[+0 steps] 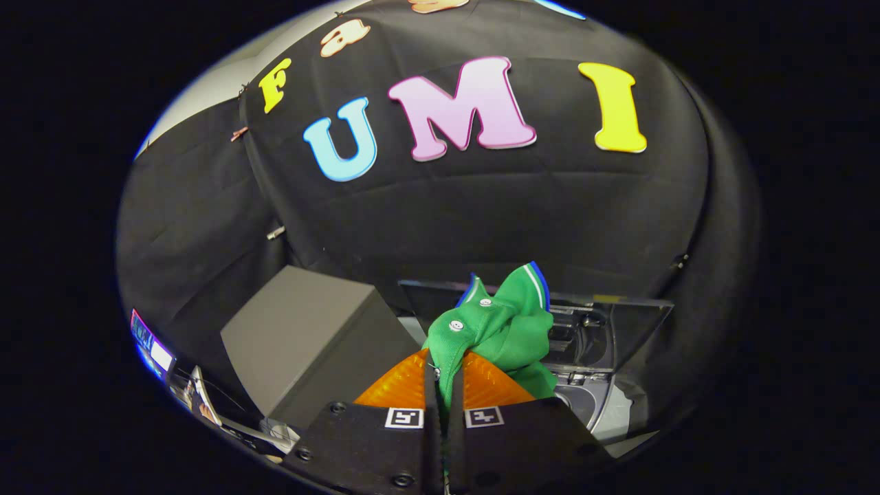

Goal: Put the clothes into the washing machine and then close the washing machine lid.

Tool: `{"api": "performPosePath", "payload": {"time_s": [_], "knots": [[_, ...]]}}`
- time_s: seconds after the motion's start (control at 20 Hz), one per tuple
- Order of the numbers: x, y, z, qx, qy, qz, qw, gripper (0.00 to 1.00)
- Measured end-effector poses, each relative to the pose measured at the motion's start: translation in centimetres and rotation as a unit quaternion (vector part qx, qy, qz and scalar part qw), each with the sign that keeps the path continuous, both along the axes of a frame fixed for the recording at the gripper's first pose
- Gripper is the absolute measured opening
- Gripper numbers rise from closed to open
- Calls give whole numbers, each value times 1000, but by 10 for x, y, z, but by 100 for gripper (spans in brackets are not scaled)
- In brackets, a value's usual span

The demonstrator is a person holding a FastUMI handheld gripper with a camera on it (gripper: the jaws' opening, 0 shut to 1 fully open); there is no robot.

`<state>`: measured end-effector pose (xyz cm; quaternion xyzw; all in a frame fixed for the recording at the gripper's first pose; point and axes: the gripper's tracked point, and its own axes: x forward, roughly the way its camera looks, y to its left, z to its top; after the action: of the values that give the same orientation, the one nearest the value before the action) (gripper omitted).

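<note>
Low centre, the gripper (448,385) pinches a soft, light green polo shirt (502,330), probably near the placket; the washing machine (591,344) waits beyond.

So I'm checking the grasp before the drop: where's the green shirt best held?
Near the buttoned collar, as now: the gripper is shut on the green shirt there from above, the bunched placket giving thick folds, above the open washing machine.

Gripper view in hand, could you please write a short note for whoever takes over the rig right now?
Gripper: fingers shut on the green collared shirt with white buttons, which bunches up just ahead of them.
Washing machine: beyond the shirt, its clear lid raised open. A grey box stands beside it.
Done: shirt picked up.
Left: lower it into the tub, release, close the lid.
</note>
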<state>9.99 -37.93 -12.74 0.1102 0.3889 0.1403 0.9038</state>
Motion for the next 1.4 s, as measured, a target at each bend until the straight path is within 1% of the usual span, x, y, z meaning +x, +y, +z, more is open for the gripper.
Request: {"api": "performPosePath", "payload": {"time_s": [0.05,0.25,0.3,0.4,0.5,0.55,0.65,0.75,0.85,0.95,1.15,1.2,1.25,1.35,1.4], "knots": [[-2,-1,-21,-3,10,7,1000,7],[-14,-10,-100,-27,49,6,998,8],[-17,-13,-117,-28,60,-2,998,8],[-23,-5,-147,-2,84,-23,996,8],[-32,-16,-180,-16,122,-62,990,8],[-35,-23,-197,-28,134,-73,988,8],[-41,-26,-234,-58,146,-70,985,8],[-52,-24,-264,-83,162,-55,982,8],[-63,-27,-281,-109,179,-52,976,8],[-68,-27,-286,-126,193,-62,971,8],[-74,-26,-293,-123,211,-80,966,9],[-73,-26,-295,-127,208,-80,966,14],[-71,-28,-295,-131,196,-80,968,15],[-53,-23,-281,-133,148,-77,977,56],[-47,-23,-271,-145,126,-75,979,77]]}}
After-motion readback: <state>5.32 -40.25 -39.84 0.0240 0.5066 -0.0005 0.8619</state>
